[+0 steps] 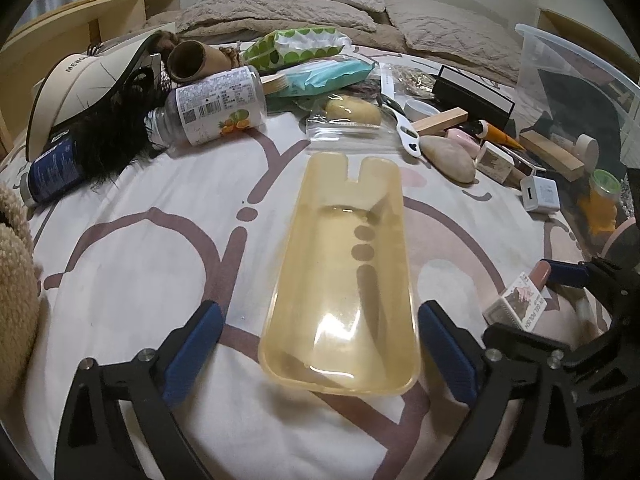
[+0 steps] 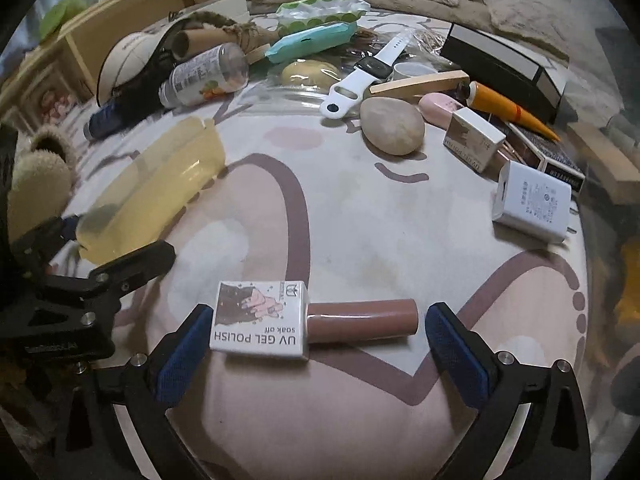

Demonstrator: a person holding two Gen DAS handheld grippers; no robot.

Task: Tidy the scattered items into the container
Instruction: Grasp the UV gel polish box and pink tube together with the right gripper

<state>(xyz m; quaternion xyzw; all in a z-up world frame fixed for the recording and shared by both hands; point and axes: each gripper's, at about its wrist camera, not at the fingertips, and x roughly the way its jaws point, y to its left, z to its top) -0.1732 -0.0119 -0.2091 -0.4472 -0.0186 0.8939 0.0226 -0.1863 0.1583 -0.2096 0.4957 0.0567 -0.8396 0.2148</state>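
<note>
- Bed, mid-tidy: left hand-held gripper (image 1: 320, 344) jaws apart, straddling amber tray (image 1: 344, 280), pads not touching.
- Right hand-held gripper (image 2: 320, 352) jaws apart round gel polish bottle (image 2: 316, 322), lying crosswise.
- Clear bin (image 1: 576, 92) at 2 o'clock.
- Best approach, imo: close on bottle's box end, squarely; grip tray w/ pads on both walls.

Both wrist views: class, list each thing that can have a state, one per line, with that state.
Left gripper: open, astride the yellow tray, pads clear.
Right gripper: open, astride the gel polish bottle, pads clear.
Yellow tray: upright on the bedspread, empty.
Gel polish bottle: lying on its side, capped.
Drink bottle: lying on its side.
Clear bin: open-topped, some items already inside.
</note>
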